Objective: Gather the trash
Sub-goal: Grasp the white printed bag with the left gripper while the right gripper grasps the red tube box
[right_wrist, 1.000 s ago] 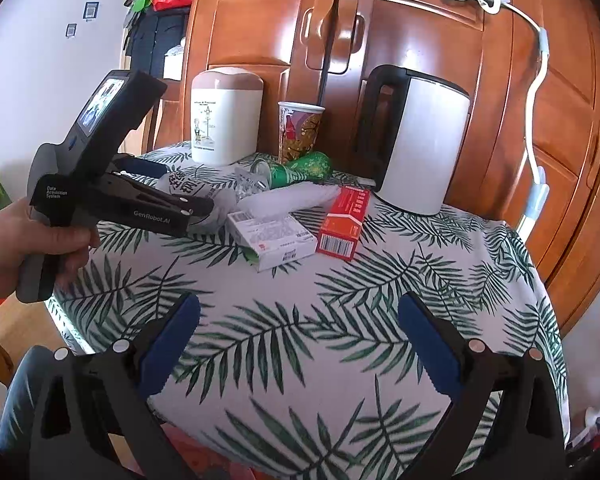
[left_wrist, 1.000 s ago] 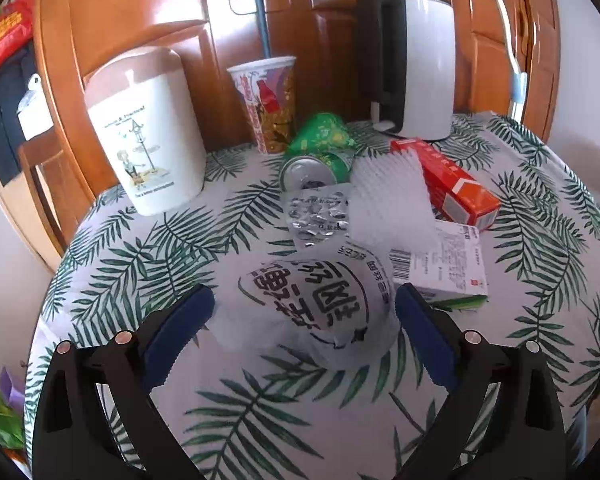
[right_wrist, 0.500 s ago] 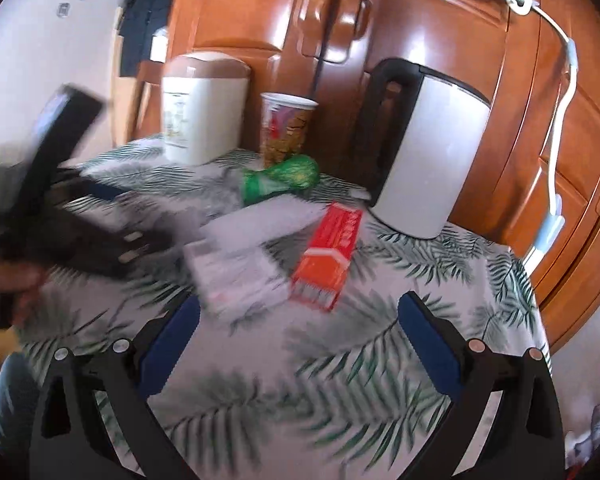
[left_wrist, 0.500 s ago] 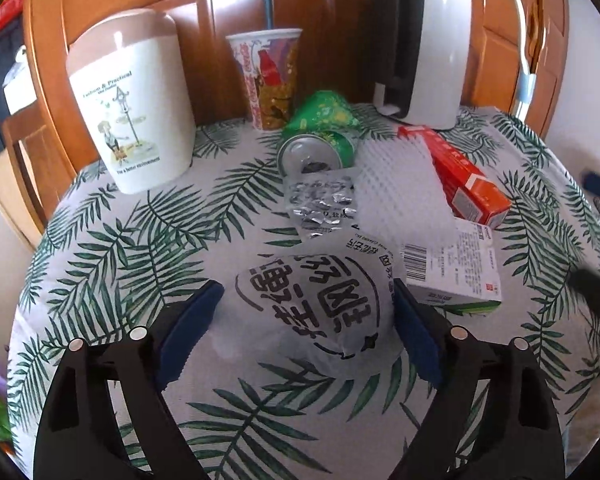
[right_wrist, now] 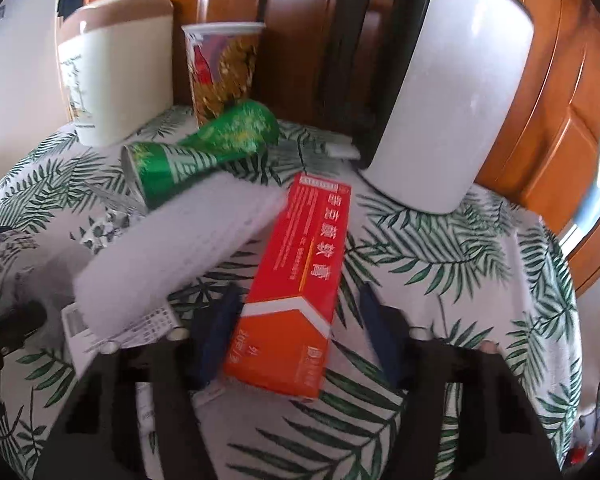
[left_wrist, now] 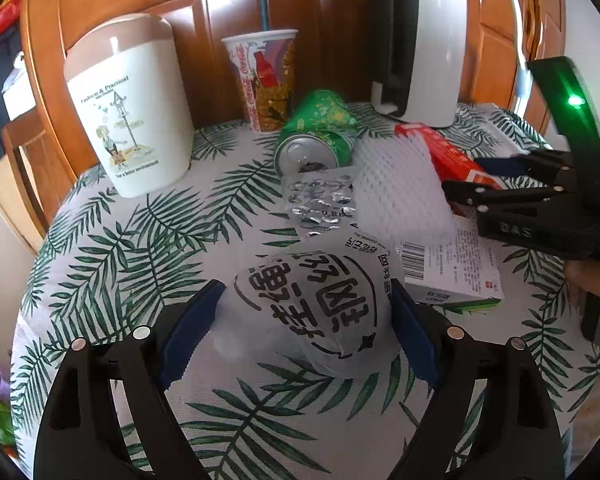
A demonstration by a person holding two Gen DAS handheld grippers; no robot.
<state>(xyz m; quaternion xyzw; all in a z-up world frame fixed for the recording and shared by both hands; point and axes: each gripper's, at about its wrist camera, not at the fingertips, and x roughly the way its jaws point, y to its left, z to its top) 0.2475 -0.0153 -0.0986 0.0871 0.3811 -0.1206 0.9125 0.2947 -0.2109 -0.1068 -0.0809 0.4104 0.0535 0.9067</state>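
A crumpled grey plastic bag (left_wrist: pixel 320 304) with black characters lies on the leaf-print table between the fingers of my left gripper (left_wrist: pixel 304 320), which is open around it. A red-orange carton (right_wrist: pixel 296 276) lies between the fingers of my right gripper (right_wrist: pixel 296 340), which is open with a gap on the right side. The right gripper also shows at the right of the left wrist view (left_wrist: pixel 512 184). A crushed green can (left_wrist: pixel 316 140), a foil blister pack (left_wrist: pixel 320 204), white foam mesh (left_wrist: pixel 396 188) and a white medicine box (left_wrist: pixel 456 272) lie in between.
A white lidded bin (left_wrist: pixel 128 116) stands at the back left beside a paper cola cup (left_wrist: pixel 264 80). A white kettle (right_wrist: pixel 440 92) stands at the back right against wooden cabinet doors. The table edge (left_wrist: pixel 32 272) curves down the left.
My right gripper has moved forward and left across the table to straddle the red carton. My left gripper has moved slightly closer around the grey bag.
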